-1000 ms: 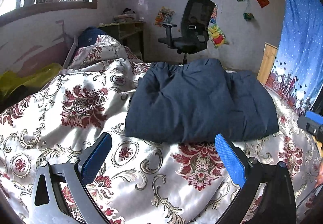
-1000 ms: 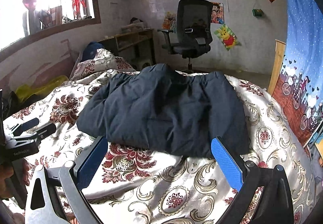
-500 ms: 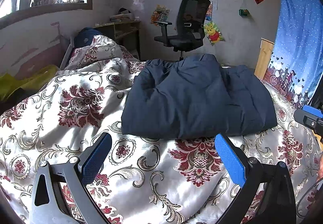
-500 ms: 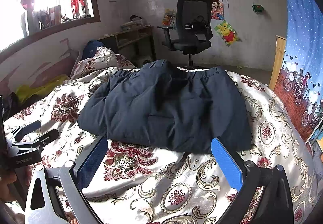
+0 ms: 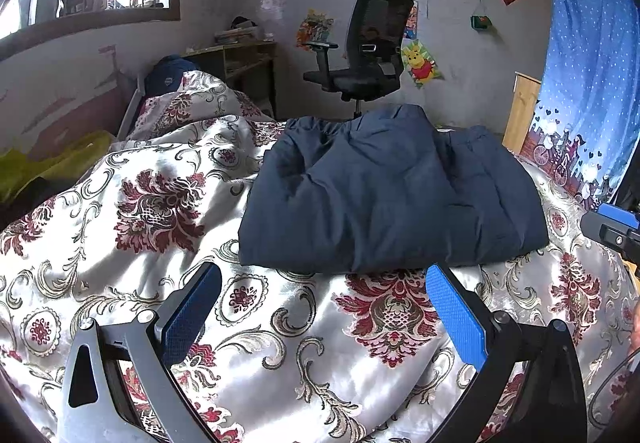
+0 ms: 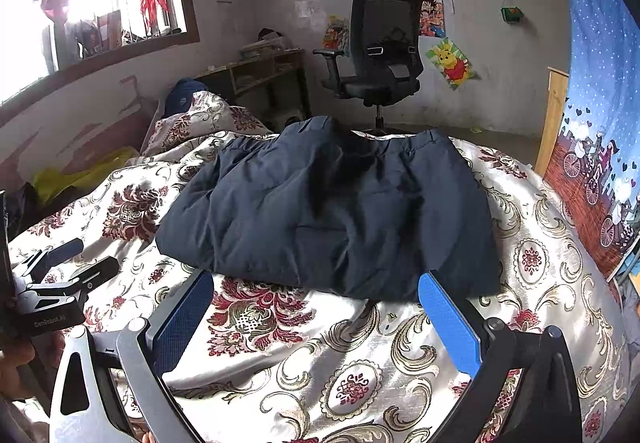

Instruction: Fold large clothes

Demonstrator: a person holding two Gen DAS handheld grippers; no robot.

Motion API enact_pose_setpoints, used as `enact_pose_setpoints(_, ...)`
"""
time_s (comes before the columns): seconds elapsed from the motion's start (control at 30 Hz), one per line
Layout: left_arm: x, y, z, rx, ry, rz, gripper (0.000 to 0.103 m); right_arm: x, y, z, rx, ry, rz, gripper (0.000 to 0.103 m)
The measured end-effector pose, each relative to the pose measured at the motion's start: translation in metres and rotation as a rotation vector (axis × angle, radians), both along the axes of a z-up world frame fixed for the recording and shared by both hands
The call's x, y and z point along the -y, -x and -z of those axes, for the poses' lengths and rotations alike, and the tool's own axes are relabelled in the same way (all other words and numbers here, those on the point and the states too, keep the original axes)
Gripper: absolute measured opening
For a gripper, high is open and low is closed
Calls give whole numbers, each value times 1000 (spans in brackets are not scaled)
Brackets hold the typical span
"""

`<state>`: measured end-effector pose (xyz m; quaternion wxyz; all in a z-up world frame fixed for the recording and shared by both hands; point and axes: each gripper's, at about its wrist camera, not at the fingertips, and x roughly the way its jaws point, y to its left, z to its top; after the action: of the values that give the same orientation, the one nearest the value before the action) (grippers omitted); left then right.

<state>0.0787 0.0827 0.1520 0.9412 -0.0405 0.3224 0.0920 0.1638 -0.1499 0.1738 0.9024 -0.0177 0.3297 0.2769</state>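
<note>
Left wrist view: the left gripper [image 5: 322,285] hovers with its blue fingers [image 5: 454,317] spread wide, holding nothing, just short of the near edge of the folded navy jacket [image 5: 384,199]. The jacket lies on the floral bedspread [image 5: 160,203] of the bed. The right gripper [image 6: 314,293] is likewise wide apart and empty, near the jacket's front edge. A black office chair [image 6: 380,55] stands beyond the bed.
</note>
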Motion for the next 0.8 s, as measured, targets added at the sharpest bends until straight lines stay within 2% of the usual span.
enact_pose_setpoints(0.57,-2,2,3,-17,-9,-5,100,-1,1,0,-1,2,0,103)
enact_pose_setpoints(0.67,-4,1,3,-25,9,-9,100,-2,1,-1,-3,2,0,103)
enact_pose_setpoints(0.8,-2,2,4,-28,-12,-15,100,-4,5,2,-3,5,-10,103)
